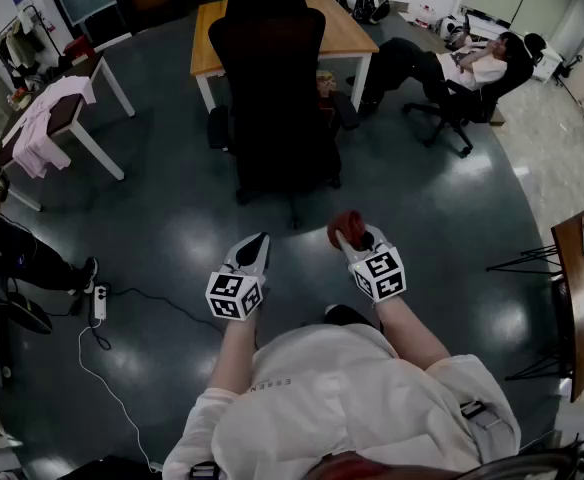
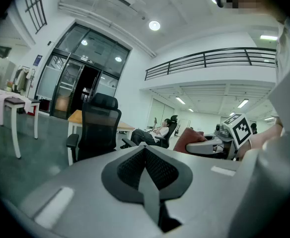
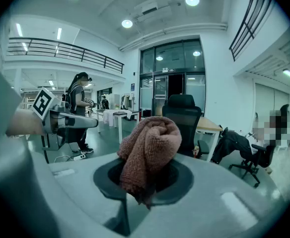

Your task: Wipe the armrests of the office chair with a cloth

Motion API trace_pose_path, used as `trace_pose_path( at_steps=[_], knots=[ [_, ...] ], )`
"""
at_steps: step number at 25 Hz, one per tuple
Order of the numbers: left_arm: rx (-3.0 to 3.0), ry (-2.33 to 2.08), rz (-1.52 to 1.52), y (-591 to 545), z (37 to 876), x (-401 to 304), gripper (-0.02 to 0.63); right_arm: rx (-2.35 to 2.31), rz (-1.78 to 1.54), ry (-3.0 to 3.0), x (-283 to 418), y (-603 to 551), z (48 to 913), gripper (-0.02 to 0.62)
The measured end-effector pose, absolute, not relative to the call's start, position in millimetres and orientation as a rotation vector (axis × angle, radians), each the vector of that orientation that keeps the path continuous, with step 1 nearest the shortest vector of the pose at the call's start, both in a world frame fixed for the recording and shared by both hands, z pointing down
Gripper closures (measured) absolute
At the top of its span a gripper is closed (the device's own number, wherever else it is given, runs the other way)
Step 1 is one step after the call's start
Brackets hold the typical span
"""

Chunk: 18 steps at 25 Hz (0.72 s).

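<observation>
A black office chair (image 1: 272, 78) stands with its back to me, in front of a wooden table (image 1: 347, 33); its armrests (image 1: 218, 126) stick out on both sides. My right gripper (image 1: 350, 233) is shut on a bunched reddish-brown cloth (image 3: 150, 150), held well short of the chair. My left gripper (image 1: 255, 251) is shut with nothing in it, level with the right one. The chair (image 2: 98, 128) shows ahead in the left gripper view, and the chair (image 3: 183, 118) shows behind the cloth in the right gripper view.
A person reclines in another office chair (image 1: 462, 78) at the back right. A white table with clothes (image 1: 47, 118) stands at the left, a power strip and cable (image 1: 99, 303) lie on the floor, and a wooden desk edge (image 1: 582, 298) is at the right.
</observation>
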<state>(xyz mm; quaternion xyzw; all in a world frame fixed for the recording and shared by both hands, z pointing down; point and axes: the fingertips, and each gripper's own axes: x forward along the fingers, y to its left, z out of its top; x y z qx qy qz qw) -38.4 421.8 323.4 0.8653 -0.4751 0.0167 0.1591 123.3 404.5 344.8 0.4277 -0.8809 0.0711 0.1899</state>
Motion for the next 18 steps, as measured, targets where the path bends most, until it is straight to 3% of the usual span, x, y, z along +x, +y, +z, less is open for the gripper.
trace_pose_path(
  at_steps=[18],
  knots=[
    [2.468,-1.338,0.061,411.4,326.5,-28.3,0.589,1.263,0.218,-2.465,138.3,390.7,342.2,0.545]
  ],
)
